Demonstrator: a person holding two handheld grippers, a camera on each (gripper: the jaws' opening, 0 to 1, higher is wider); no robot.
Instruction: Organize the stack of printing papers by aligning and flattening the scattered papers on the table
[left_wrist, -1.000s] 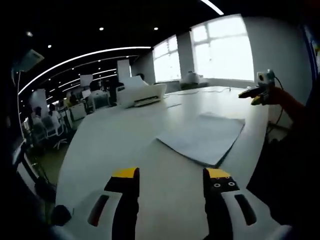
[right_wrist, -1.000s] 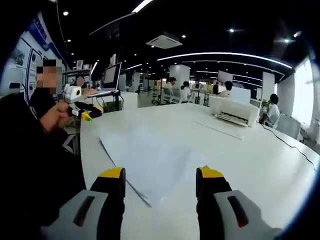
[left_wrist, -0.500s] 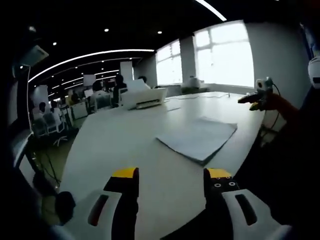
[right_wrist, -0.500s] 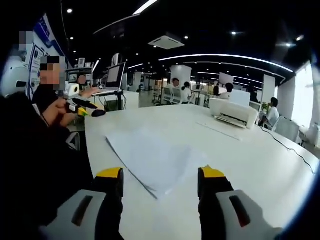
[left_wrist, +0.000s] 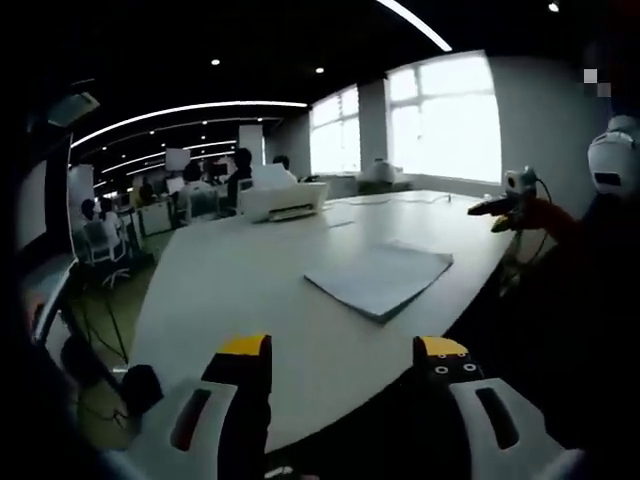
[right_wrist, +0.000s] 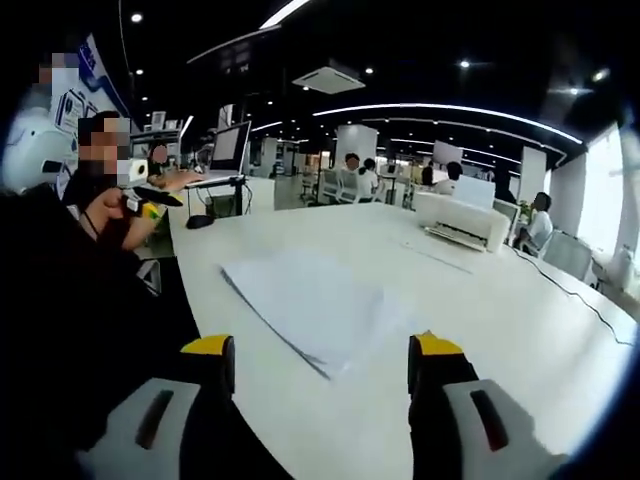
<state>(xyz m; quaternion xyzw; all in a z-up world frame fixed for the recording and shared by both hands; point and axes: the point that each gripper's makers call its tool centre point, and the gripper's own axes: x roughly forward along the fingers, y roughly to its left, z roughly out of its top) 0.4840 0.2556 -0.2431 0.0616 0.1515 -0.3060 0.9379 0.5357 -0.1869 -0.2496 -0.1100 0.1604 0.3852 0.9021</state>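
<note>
Both grippers have pulled back toward the table edge since a second ago; paper stack hasn't shifted on the table. Left gripper (left_wrist: 343, 352) jaws spread, holding nothing, paper stack (left_wrist: 380, 277) lies flat ahead of it, slightly right, well apart. Right gripper (right_wrist: 322, 352) jaws spread too, empty, stack (right_wrist: 305, 300) ahead between its jaw lines, not touching. White table (left_wrist: 230, 290) carries a printer (left_wrist: 283, 200) far beyond the stack.

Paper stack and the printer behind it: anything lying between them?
Only bare white table between the paper stack and the printer, per the left gripper view.
</note>
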